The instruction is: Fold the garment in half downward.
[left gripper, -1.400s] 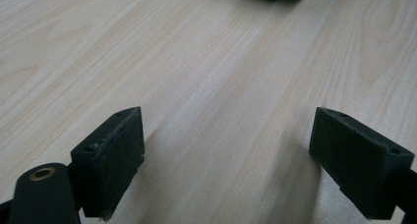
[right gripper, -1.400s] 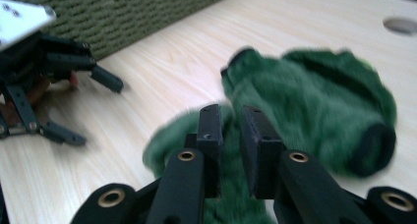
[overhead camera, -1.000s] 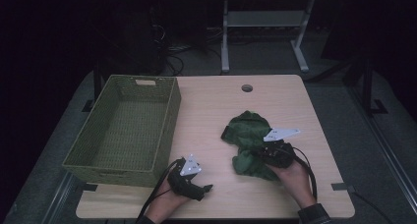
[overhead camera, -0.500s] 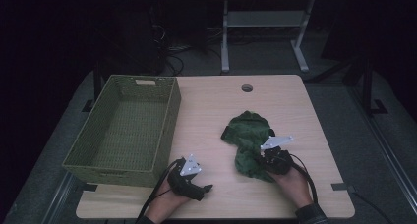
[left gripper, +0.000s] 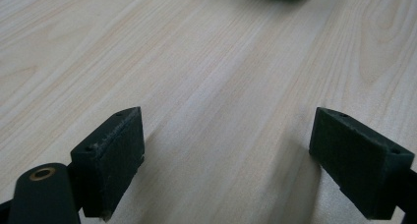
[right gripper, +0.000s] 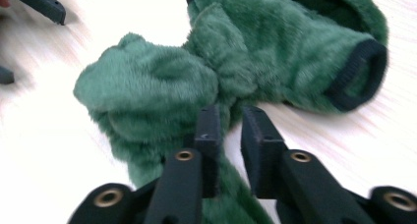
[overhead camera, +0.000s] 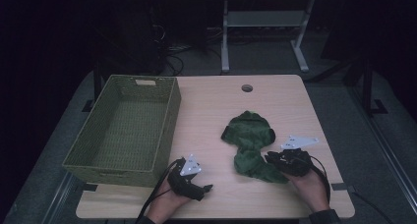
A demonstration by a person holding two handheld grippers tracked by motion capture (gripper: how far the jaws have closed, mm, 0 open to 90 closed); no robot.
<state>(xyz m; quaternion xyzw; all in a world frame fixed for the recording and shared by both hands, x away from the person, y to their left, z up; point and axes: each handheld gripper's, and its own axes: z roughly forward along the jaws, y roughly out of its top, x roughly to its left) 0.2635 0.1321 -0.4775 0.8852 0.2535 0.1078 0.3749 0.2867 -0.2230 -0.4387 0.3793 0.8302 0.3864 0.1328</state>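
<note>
Right tool [right gripper: 228, 130] dragged green garment [overhead camera: 251, 145] nearer (jaws just parting).

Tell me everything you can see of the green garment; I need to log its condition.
The green garment is a fuzzy, fleece-like piece with dark ribbed cuffs, lying crumpled and bunched on the wooden table, to the right of the woven basket and apart from it. One cuffed opening faces outward. The right claw sits at its near end, jaws narrowly parted after just opening, with a fold of pile beside them.
</note>
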